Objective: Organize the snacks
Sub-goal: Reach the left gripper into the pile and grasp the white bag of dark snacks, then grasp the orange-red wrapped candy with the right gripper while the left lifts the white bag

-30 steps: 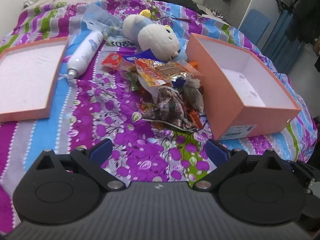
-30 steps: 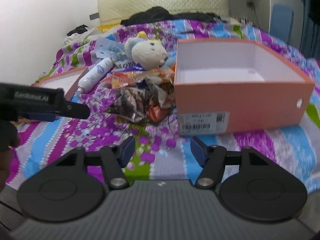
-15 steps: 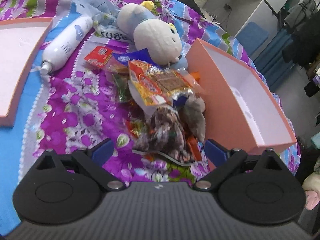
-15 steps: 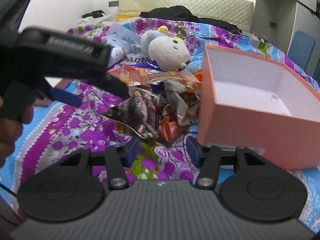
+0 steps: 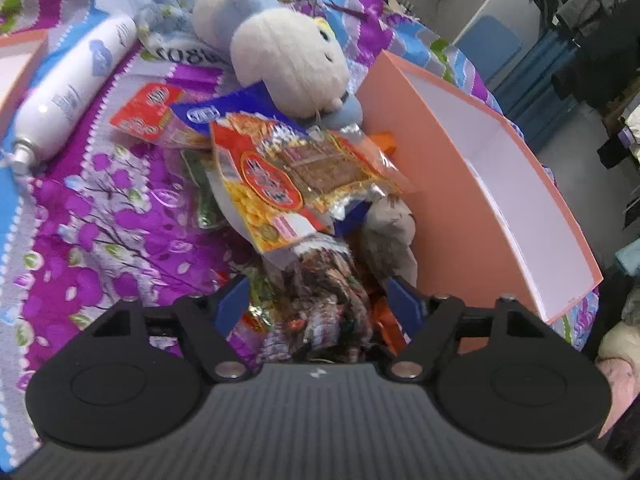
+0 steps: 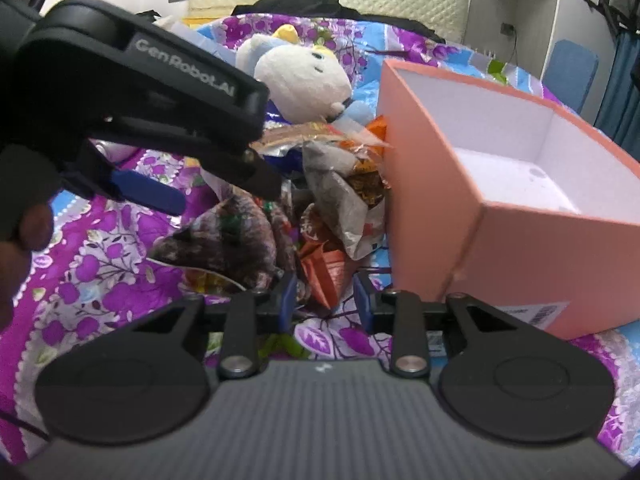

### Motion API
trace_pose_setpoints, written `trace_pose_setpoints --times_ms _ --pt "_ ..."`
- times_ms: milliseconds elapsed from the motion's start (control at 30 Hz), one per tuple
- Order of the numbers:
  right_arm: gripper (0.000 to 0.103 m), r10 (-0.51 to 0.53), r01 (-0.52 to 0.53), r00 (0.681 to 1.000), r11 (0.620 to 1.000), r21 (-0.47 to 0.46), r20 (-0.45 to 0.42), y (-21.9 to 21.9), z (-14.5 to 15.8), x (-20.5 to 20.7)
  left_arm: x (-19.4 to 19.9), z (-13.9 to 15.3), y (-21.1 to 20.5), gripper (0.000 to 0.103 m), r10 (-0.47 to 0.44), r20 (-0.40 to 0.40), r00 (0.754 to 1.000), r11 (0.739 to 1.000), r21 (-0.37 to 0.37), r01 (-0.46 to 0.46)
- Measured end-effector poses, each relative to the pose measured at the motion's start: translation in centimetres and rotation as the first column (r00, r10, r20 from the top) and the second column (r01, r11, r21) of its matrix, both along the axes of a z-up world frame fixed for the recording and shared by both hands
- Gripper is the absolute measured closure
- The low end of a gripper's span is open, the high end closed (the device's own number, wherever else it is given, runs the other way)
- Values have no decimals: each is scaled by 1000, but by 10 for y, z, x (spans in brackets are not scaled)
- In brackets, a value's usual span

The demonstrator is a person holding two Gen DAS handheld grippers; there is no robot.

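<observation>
A heap of snack packets lies on the flowered bedspread beside an open salmon box (image 5: 472,184), which also shows in the right wrist view (image 6: 520,176). My left gripper (image 5: 320,300) is open, its blue fingers on either side of a dark mottled bag (image 5: 324,300). That bag (image 6: 228,236) lies under the left gripper (image 6: 160,196) in the right wrist view. A yellow-red cracker packet (image 5: 288,176) lies on top of the heap. My right gripper (image 6: 324,300) is open and empty, its fingers on either side of an orange packet (image 6: 324,268).
A plush toy (image 5: 280,48) lies behind the heap against the box. A white spray can (image 5: 72,88) lies at the left, next to the salmon box lid (image 5: 16,64). A red packet (image 5: 148,112) and a blue packet (image 5: 224,108) lie near the plush.
Both grippers have moved forward to the snack heap. The left gripper now straddles the dark mottled bag, and its jaws have narrowed. The right gripper has come up to the orange packet.
</observation>
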State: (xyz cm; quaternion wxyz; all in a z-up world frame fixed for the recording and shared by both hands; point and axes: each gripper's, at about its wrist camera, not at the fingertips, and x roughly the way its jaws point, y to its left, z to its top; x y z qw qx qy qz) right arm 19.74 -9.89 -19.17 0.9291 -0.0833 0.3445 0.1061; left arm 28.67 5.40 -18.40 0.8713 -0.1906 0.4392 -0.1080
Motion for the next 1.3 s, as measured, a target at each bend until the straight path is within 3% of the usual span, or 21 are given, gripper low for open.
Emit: trace_pose_setpoints --times_ms 167,333,533,800,1000,1067,1133,1300 --pt "69 14 -13 999 1000 15 -37 5 -10 8 7 -17 -6 39 -14 -40 999 1000 -1 14" --pt "77 32 -30 998 998 48 -58 -1 -9 10 6 -22 -7 52 -4 -34 999 1000 20 5" --pt "88 74 -70 995 995 69 -61 -3 0 2 -9 -15 -4 59 2 -31 1000 999 34 -1" --pt "90 163 -155 984 982 112 -69 -6 11 -33 -53 -3 0 61 23 -26 999 997 77 -21" --pt "86 127 -113 989 979 168 -72 -15 17 -47 -87 -1 20 62 94 -27 995 990 107 -90" --pt "75 107 -95 992 980 173 -61 -14 19 -48 -95 -1 27 62 113 -27 993 987 118 -110" --pt "55 86 -78 996 981 178 -38 -12 21 -47 -102 0 34 62 130 -22 991 984 125 -127" --pt "48 31 -26 999 984 179 -26 -1 18 -31 -113 -1 44 62 156 -18 988 978 140 -152"
